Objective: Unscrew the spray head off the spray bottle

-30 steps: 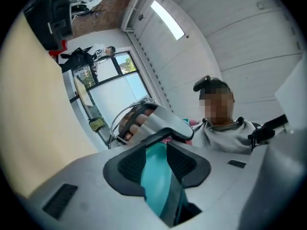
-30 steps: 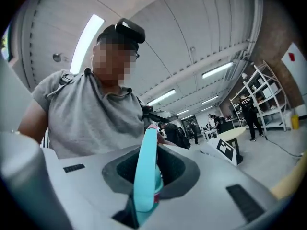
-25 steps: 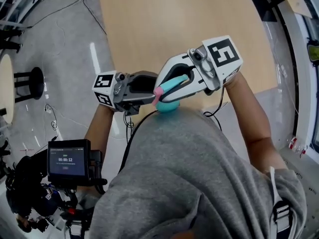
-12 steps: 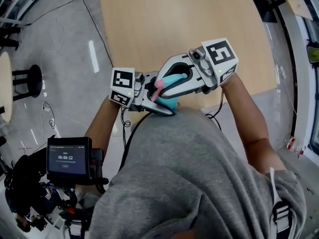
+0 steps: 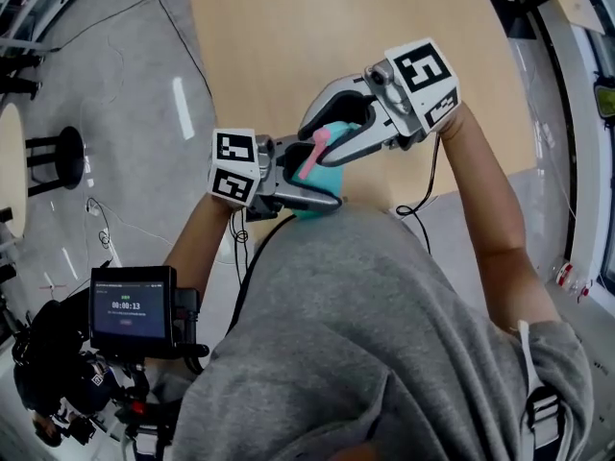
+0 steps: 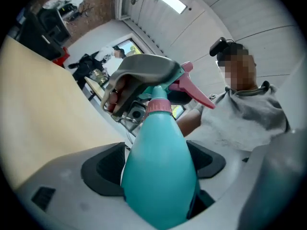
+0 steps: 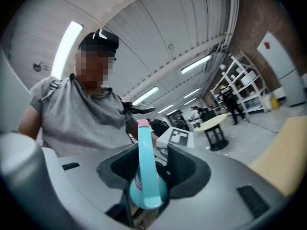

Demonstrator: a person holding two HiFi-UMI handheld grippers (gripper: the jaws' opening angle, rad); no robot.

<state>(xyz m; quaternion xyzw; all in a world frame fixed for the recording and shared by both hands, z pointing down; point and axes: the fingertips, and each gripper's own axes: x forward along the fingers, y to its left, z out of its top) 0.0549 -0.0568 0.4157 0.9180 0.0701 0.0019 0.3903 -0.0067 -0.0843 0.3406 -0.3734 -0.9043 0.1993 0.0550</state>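
The teal spray bottle with a pink trigger hangs in the air between both grippers, close to the person's chest. My left gripper has its jaws round the wide teal body. They have just been closing a little, and both pads touch the body. Above the pink collar, my right gripper sits over the spray head. Its jaws have just been opening, so the head lies between the pads without being pressed.
A bare wooden table lies just beyond the grippers. A timer screen on a rig sits at the lower left. A black stool and loose cables are on the grey floor to the left.
My left gripper moved right from beside the bottle, opened wide and took the teal body between its jaws. My right gripper shifted up the picture and its jaws widened round the spray head.
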